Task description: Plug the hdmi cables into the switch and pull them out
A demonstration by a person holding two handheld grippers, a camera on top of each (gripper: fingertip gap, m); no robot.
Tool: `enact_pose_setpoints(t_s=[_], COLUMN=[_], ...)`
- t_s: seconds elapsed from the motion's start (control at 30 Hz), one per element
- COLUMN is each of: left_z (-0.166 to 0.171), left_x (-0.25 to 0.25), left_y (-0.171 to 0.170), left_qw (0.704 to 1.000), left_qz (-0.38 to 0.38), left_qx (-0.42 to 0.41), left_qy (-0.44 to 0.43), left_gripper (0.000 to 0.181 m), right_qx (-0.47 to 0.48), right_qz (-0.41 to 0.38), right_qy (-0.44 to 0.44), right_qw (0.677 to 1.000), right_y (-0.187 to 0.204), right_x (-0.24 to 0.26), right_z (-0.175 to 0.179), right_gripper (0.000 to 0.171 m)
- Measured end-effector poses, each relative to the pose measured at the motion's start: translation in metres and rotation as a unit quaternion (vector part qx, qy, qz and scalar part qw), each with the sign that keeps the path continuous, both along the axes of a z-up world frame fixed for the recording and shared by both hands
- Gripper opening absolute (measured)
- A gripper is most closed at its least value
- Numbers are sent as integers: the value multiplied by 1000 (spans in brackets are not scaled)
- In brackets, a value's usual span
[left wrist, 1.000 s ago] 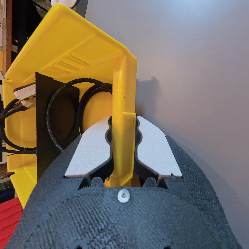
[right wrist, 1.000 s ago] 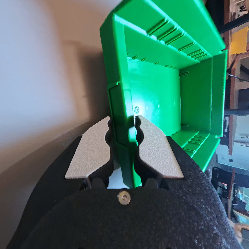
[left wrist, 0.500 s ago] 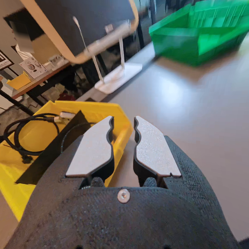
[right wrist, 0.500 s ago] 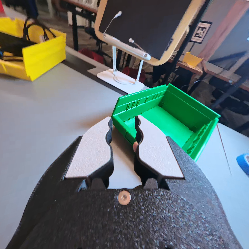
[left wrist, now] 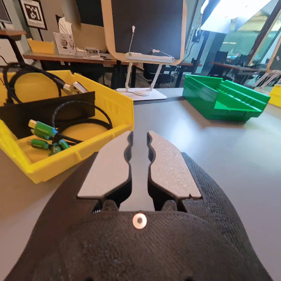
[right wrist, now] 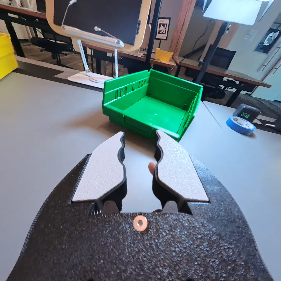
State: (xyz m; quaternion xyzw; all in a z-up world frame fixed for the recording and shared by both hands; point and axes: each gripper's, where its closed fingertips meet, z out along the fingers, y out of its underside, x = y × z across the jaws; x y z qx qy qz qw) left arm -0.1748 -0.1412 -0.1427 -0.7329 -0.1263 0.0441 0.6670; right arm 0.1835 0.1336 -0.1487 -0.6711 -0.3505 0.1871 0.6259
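Both bins, gripped and tipped up a second ago, now sit flat on the grey worktop (left wrist: 197,152), and my fingers have let them go. HDMI cables (left wrist: 79,109) lie coiled in the yellow bin (left wrist: 115,106), black braided leads on either side of a black divider (left wrist: 45,106). Green-shelled plugs (left wrist: 44,129) cluster in the near compartment; a silver plug (left wrist: 74,89) rests over the divider's top edge. I cannot identify the switch in either view.

My left gripper (left wrist: 139,135) hovers just right of the yellow bin's near corner, fingers (left wrist: 109,164) parted and empty, bare worktop showing between them. My right gripper (right wrist: 139,135) points at the green bin (right wrist: 121,97), which is empty and stands just beyond the tips; its fingers (right wrist: 174,167) are spread wider, holding nothing. A fingertip (right wrist: 152,168) of my hand shows beneath the right-hand finger.

Behind both bins stands a dark board on a white stand (left wrist: 141,94). Right of the green bin lie a blue tape roll (right wrist: 240,124) and a small dark device (right wrist: 246,113).
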Motion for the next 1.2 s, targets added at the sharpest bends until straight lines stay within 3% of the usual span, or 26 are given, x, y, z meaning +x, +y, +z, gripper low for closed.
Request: enact_pose_setpoints(t_s=[0.1,0.27,0.33,0.67,1.2], left_z=[1,-7,-5,3,7], left_x=[-15,-24,-30,-33,-29], left_y=[-2,-2,-4,-8,-9], left_qw=[995,993,991,993,992], left_qz=[49,65,76,71,63], left_qx=[-29,-44,-41,-12,-7], left_qy=[86,90,98,93,107], left_gripper=[31,70,77,75,72], right_qx=[10,-6,-1,17,28], right_qz=[-8,-12,-12,15,35], right_qy=[6,19,28,98,113], right_qw=[1000,1000,1000,995,993], right_y=[6,12,12,8,3], right_x=[-1,3,4,9,9], right_z=[5,2,5,26,31], right_gripper=[44,61,63,71,72])
